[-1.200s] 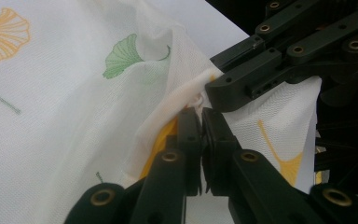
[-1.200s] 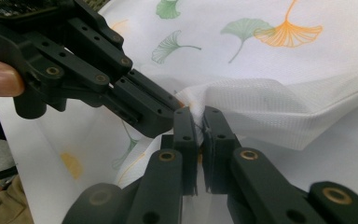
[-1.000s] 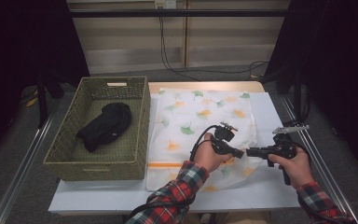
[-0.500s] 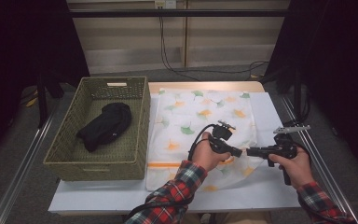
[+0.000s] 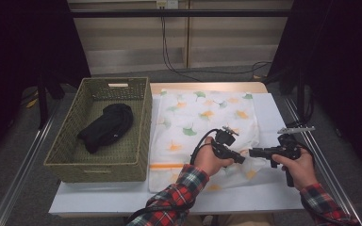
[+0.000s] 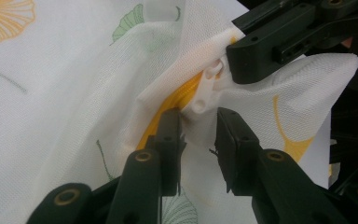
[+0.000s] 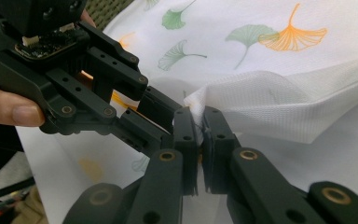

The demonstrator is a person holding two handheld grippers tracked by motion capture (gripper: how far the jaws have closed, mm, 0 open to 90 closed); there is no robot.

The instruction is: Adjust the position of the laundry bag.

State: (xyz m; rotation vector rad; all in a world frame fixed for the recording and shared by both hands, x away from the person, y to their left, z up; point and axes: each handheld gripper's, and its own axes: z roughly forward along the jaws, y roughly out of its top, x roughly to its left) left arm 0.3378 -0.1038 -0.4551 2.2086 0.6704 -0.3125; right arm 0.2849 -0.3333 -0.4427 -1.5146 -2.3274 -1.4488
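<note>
Cloth [image 7: 279, 107] fold hides right claw [image 7: 199, 122] tips, pinching it; left claw [image 6: 198, 128] spread, just opening

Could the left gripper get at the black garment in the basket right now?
Probably yes: the left gripper has just been opening off the cloth, and the black garment lies uncovered in the open-topped basket.

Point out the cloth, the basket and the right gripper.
cloth [image 5: 202, 110], high view, flat printed middle.
basket [image 5: 144, 120], high view, right rim.
right gripper [image 7: 199, 128], right gripper view, between its jaw tips, pinched on the cloth's fold.
</note>
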